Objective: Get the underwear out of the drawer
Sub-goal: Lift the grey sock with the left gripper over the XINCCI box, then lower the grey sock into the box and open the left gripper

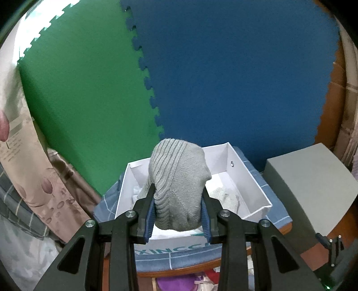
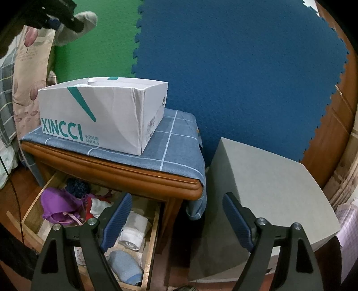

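My left gripper (image 1: 179, 197) is shut on a grey ribbed knit underwear piece (image 1: 179, 179) and holds it above the open white XINCCI shoe box (image 1: 246, 176). The same gripper and garment (image 2: 87, 20) show at the top left of the right wrist view, above the box (image 2: 100, 112). My right gripper (image 2: 176, 215) is open and empty, in front of the nightstand. Below it the wooden drawer (image 2: 152, 241) is pulled out and holds purple underwear (image 2: 58, 206), a white roll (image 2: 134, 230), a light blue roll (image 2: 125, 266) and other clothes.
The box stands on a blue checked cloth (image 2: 174, 143) over the wooden nightstand (image 2: 134, 174). A grey cabinet (image 2: 268, 192) stands to the right. Green and blue foam mats (image 2: 223, 67) cover the wall. A floral curtain (image 1: 26, 145) hangs at left.
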`<state>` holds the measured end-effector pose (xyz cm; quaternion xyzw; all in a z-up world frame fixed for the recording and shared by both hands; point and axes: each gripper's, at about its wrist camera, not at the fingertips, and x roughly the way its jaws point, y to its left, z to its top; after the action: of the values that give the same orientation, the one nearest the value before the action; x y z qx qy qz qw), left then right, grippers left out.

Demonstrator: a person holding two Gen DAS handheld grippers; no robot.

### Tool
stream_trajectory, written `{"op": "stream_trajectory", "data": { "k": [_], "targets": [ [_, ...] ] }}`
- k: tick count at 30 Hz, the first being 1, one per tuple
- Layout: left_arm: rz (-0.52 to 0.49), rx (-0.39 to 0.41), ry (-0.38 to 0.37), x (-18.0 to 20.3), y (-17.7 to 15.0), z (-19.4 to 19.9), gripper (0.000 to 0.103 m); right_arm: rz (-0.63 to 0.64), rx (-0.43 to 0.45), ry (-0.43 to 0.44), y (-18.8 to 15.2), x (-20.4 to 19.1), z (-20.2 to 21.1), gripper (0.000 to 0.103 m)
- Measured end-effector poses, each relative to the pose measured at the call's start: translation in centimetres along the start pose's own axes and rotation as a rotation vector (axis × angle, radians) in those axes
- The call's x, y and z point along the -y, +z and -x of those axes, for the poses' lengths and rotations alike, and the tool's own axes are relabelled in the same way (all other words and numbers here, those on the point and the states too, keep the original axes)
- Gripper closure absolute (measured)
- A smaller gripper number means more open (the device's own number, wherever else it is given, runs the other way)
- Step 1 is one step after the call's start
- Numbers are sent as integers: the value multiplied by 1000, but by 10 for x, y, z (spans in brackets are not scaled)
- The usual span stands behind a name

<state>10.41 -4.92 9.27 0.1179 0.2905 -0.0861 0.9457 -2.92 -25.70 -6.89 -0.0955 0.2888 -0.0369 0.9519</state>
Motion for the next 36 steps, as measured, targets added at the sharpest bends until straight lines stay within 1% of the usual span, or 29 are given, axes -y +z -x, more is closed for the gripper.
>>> {"op": "stream_trajectory", "data": {
  "k": [7, 15, 21, 26, 31, 33, 35, 36],
  "targets": [
    [-6, -51, 23, 2, 6, -28, 72, -6, -1, 2, 0, -1, 0, 18],
    [-5, -122, 31, 3, 11, -60, 72, -18, -6, 9, -1, 0, -2, 18],
    [39, -191, 38, -6, 14, -93, 72, -12, -11, 16, -1, -3, -3, 18],
    [94, -258, 22, -18, 16, -123, 72, -18, -24, 32, -2, -5, -6, 18],
    [146, -342, 17, -25, 14, -153, 72, -13, -29, 46, -2, -7, -6, 18],
    [180, -340, -12, -26, 16, -159, 72, -16, -33, 52, -3, -6, -6, 18],
    [166, -334, -16, -20, 21, -162, 72, -23, -33, 62, -3, -5, -6, 18],
    [174, -331, -38, -16, 26, -163, 72, -25, -34, 65, -4, -5, -6, 18]
  ]
}}
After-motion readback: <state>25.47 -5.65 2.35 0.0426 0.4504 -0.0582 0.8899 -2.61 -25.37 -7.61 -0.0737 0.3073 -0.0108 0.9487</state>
